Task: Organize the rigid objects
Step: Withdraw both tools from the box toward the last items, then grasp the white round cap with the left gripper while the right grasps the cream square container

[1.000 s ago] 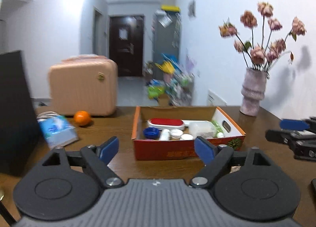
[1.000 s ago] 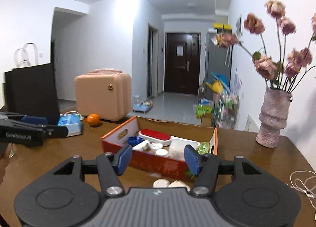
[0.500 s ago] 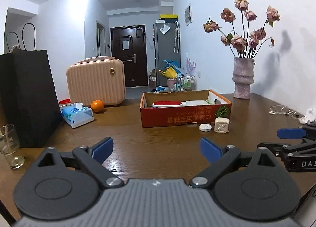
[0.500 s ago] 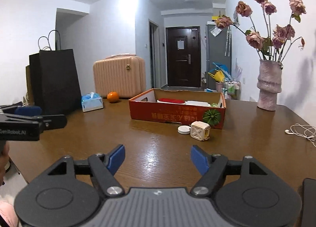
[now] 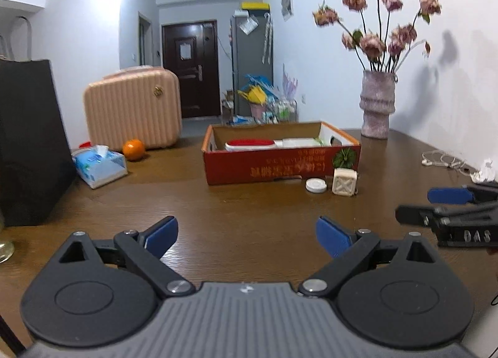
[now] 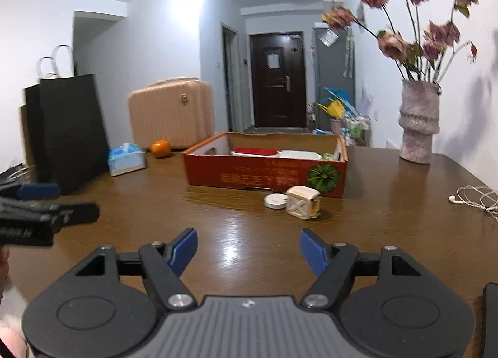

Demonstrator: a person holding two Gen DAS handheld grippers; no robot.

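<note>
A red cardboard box [image 5: 280, 168] [image 6: 249, 176] stands mid-table and holds a red-lidded white container [image 5: 250, 143] and a white tub [image 5: 297, 142]. In front of its right corner lie a white round lid [image 5: 316, 185] [image 6: 275, 201] and a cream cube with an X pattern [image 5: 344, 182] [image 6: 303, 202]. My left gripper [image 5: 246, 227] is open and empty, low over bare wood, well short of the box. My right gripper [image 6: 248, 236] is also open and empty, short of the lid and cube. Each gripper's fingers [image 5: 417, 214] [image 6: 71, 213] show at the edge of the other's view.
At the left stand a black paper bag [image 5: 28, 140], a tissue pack [image 5: 99, 165], an orange [image 5: 133, 149] and a pink suitcase [image 5: 133, 112]. A vase of dried roses [image 5: 376, 102] stands at the far right by the wall. White earphones [image 6: 473, 199] lie on the right.
Both grippers have drawn back from close above the box and sunk toward the table. Their jaws stand wider than one second ago. The lid and cube have come into view.
</note>
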